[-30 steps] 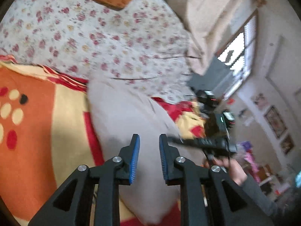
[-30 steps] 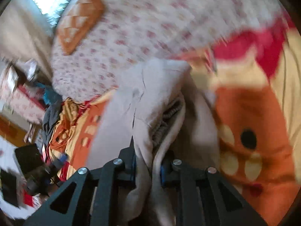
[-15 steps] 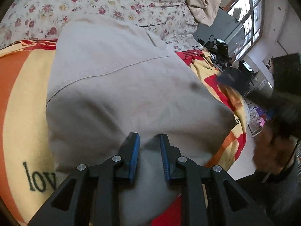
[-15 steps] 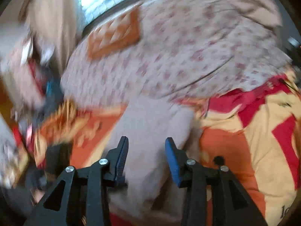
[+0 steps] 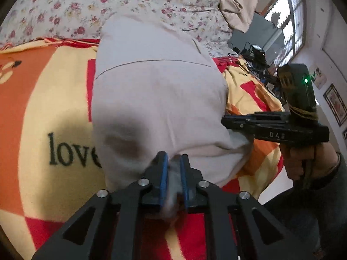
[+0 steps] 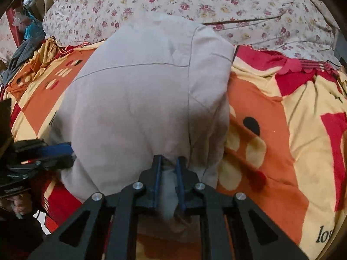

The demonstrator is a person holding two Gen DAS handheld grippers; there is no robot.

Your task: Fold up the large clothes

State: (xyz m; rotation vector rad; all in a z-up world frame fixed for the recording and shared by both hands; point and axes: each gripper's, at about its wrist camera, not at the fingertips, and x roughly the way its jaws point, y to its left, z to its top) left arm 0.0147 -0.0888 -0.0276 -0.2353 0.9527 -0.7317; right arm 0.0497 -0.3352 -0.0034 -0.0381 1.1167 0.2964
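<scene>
We clamp garment [image 5: 156,99] near edge: left gripper [image 5: 173,164], right gripper [image 6: 168,166] | risk: thin pinch slips, fold collapses on blanket [image 6: 271,151].

A folded pale-grey fabric garment [image 6: 138,99] lay on an orange, yellow and red fleece blanket [image 6: 271,151] (its far end nearest the pillows), before a cream rose-printed floral quilt [image 6: 195,2] behind.

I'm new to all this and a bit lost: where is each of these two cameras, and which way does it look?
Left wrist: on the left gripper, looking down its fingers at the grey garment; the right gripper and hand show.
Right wrist: on the right gripper, same aim; the left gripper shows.
Shared: the garment, patterned blanket, floral quilt.
</scene>
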